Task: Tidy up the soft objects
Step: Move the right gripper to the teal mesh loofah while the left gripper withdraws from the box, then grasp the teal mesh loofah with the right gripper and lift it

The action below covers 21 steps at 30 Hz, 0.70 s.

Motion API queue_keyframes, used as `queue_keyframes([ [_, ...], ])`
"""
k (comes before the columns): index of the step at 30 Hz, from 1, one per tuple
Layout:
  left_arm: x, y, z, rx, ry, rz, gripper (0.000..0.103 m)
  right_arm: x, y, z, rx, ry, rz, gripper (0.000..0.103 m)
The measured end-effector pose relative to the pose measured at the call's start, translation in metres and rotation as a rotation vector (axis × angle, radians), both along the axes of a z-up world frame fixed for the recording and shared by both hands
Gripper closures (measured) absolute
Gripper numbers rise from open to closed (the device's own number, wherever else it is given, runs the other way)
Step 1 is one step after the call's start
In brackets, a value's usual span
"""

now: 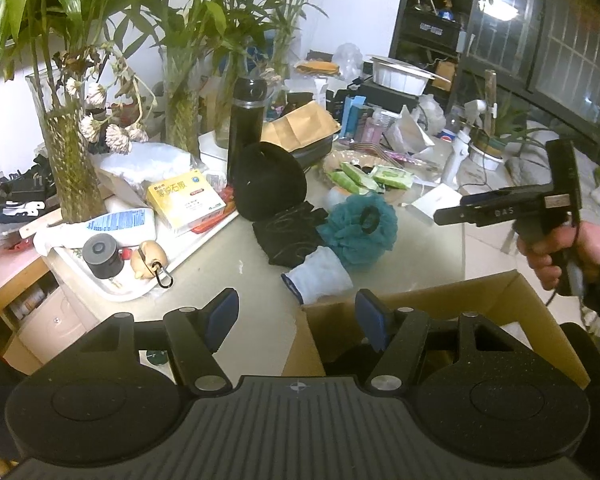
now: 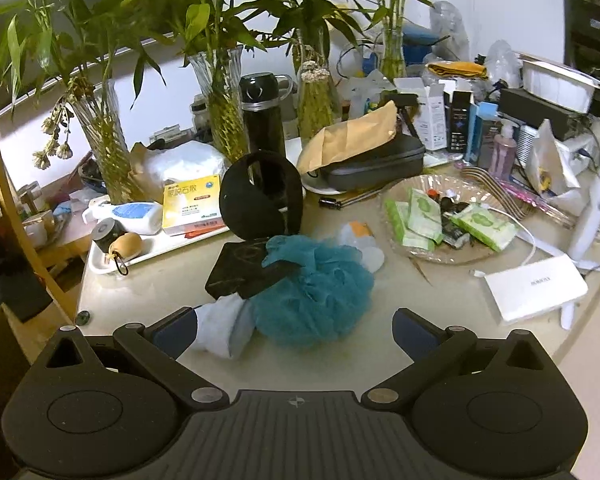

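Observation:
A teal mesh bath pouf [image 2: 314, 296] lies on the pale table beside a folded black cloth [image 2: 242, 268] and a light blue sock [image 2: 224, 330]. Behind them stands a round black soft pouch [image 2: 262, 196]. My right gripper [image 2: 294, 330] is open, its fingers either side of the pouf and sock, just short of them. My left gripper [image 1: 298, 320] is open with nothing between its fingers, over the near table edge and the rim of a cardboard box [image 1: 496, 308]. In the left wrist view the pouf [image 1: 360, 228], black cloth [image 1: 290, 236] and sock [image 1: 320, 278] lie ahead, and the right gripper [image 1: 446, 216] enters from the right in a hand.
A white tray [image 2: 100, 266] with bottles and a yellow box sits left. Vases with bamboo stand along the back. A glass dish [image 2: 440, 254] with green packets and a white power bank [image 2: 536, 288] lie right. A black flask [image 2: 262, 116] stands behind the pouch.

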<state>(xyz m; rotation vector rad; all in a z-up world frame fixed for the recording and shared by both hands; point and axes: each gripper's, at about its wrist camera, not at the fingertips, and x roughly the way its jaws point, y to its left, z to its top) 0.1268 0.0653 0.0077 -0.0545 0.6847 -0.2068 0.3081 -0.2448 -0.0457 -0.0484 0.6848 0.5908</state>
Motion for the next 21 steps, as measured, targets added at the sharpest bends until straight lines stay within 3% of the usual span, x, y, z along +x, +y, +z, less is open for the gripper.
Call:
queue_keyframes([
  [6, 0.007, 0.006, -0.004, -0.005, 0.008, 0.010, 0.039, 0.026, 0.008, -0.013, -0.016, -0.012, 0.039, 0.005],
  [11, 0.013, 0.011, -0.006, -0.007, 0.012, 0.020, 0.039, 0.050, 0.014, -0.017, 0.034, 0.006, 0.047, 0.008],
  [21, 0.023, 0.019, -0.010, -0.010, 0.019, 0.031, 0.039, 0.088, 0.034, -0.034, 0.076, 0.038, 0.056, 0.035],
])
